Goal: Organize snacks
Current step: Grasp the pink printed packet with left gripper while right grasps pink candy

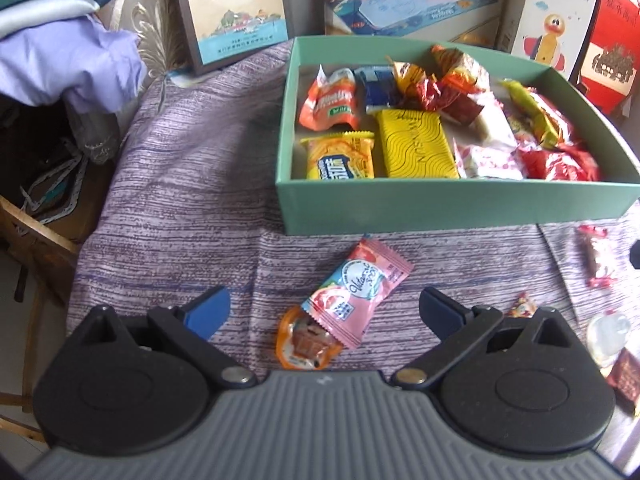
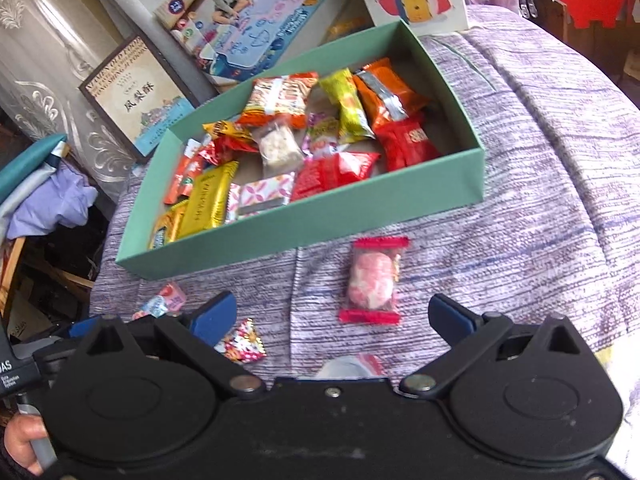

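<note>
Left gripper (image 1: pixel 325 312): we hold it spread wide, empty.
Pink sachet (image 1: pixel 357 293): between its fingers, long axis slanting toward the green box (image 1: pixel 440 208).
Right gripper (image 2: pixel 333 316): spread wide over the red-ended candy (image 2: pixel 373 280), lengthwise boxward.

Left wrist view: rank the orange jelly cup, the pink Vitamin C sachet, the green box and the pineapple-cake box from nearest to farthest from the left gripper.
1. Orange jelly cup, on the cloth between the open left gripper's fingers.
2. Pink sachet, overlapping the cup, angled toward the box.
3. Green box, ahead and right.
4. Pineapple-cake box, upright, back left.
</note>
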Motion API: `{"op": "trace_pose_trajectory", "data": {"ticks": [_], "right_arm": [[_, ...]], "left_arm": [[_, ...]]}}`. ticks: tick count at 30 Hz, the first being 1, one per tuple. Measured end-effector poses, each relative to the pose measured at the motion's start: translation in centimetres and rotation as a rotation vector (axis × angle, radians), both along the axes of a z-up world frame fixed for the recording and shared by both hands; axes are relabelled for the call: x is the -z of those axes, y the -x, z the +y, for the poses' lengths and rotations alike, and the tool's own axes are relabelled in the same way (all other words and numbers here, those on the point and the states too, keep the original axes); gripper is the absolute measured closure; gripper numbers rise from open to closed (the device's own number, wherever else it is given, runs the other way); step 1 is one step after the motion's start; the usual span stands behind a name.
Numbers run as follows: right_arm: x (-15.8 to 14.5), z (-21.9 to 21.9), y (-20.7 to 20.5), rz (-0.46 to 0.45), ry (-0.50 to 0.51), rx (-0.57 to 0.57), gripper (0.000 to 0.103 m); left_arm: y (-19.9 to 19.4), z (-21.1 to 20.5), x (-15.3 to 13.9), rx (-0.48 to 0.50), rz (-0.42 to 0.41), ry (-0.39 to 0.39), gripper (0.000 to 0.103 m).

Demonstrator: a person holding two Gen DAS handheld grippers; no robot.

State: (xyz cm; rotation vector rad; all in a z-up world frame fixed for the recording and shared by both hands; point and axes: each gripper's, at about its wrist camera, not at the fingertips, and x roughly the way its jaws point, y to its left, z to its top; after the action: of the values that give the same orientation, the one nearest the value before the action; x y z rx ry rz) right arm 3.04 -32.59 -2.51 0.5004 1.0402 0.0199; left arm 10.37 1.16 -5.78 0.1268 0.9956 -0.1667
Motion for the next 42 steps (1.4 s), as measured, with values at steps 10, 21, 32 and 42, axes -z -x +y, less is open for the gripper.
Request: {"op": "trace_pose_trajectory", "data": {"ticks": [10,21,32,42], "right_arm": [[0.9,-0.2,-0.2,0.005,0.077,-0.008,0.037],[1.8,3.9,-2.2,-0.027,0.17,-0.165,0.072],[2.1,4.6,-1.6,-0.051,0.178,-0.188,0.072],[0.9,2.1,-0.9,-0.064,0.087,-0.129,0.072]], "left_arm": [[-0.5,-2.5,1.4,0.138,0.036,0.027,0.063],[1.0,-3.4,1.0,0.136,0.076,0.12,0.054],[0.4,-5.7,0.9,0.163,0.059,0.058,0.058],[1.6,-5.3,-0.3,0.158,0.055,0.081,0.075]]}}
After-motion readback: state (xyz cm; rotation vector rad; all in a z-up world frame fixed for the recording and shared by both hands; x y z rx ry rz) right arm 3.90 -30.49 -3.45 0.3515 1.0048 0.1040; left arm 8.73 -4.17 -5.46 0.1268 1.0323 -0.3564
